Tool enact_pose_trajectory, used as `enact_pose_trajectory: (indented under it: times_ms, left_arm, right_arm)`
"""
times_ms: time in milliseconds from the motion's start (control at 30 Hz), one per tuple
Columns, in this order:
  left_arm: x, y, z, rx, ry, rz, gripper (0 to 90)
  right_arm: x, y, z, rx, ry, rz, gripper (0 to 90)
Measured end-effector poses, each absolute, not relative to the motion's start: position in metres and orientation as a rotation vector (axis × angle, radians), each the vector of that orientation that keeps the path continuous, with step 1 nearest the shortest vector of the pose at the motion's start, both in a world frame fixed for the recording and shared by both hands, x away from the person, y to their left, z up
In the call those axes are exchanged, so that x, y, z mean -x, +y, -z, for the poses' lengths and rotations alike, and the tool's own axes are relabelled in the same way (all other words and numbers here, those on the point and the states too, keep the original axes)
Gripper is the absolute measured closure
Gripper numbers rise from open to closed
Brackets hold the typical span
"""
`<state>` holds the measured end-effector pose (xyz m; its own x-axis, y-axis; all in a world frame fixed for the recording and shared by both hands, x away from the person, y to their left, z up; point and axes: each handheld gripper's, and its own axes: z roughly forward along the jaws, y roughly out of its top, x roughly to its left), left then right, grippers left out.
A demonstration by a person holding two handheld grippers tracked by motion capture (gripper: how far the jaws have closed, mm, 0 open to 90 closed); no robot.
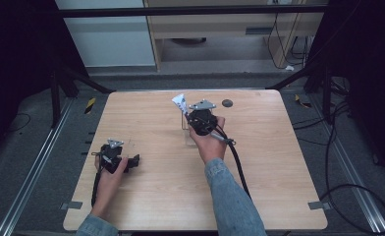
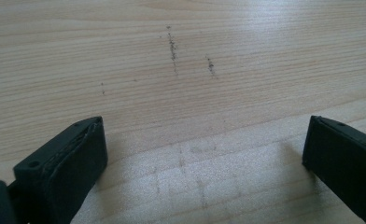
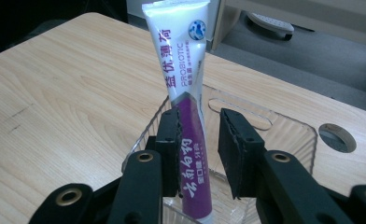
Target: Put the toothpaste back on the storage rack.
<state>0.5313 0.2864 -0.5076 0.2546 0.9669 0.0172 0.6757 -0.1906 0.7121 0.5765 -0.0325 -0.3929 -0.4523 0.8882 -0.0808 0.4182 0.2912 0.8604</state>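
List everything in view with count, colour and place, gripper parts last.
toothpaste tube: one, white above and purple below, standing tilted in the clear container, between the right gripper's jaws
clear plastic container: one, transparent, on the table's far middle
table: one, light wood, with a round dark hole near its far edge
left gripper: one, black, jaws wide apart over bare tabletop, near the table's left edge
right gripper: one, black, jaws either side of the tube; a gap shows at one pad
hands: two, with denim sleeves
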Motion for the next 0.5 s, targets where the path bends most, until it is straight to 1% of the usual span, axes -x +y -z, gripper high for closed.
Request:
enact_pose_trajectory:
  times_ms: [367,500]
  left_arm:
    - [-0.532,0.286,0.508,-1.944,1.488,-0.642,0.0]
    - [-0.532,0.286,0.508,-1.944,1.487,-0.642,0.0]
  right_arm:
    - [-0.561,-0.048,0.387,-1.156,2.036,-1.112,63.9]
    - [-0.552,-0.05,0.383,-1.146,2.045,-1.125,60.6]
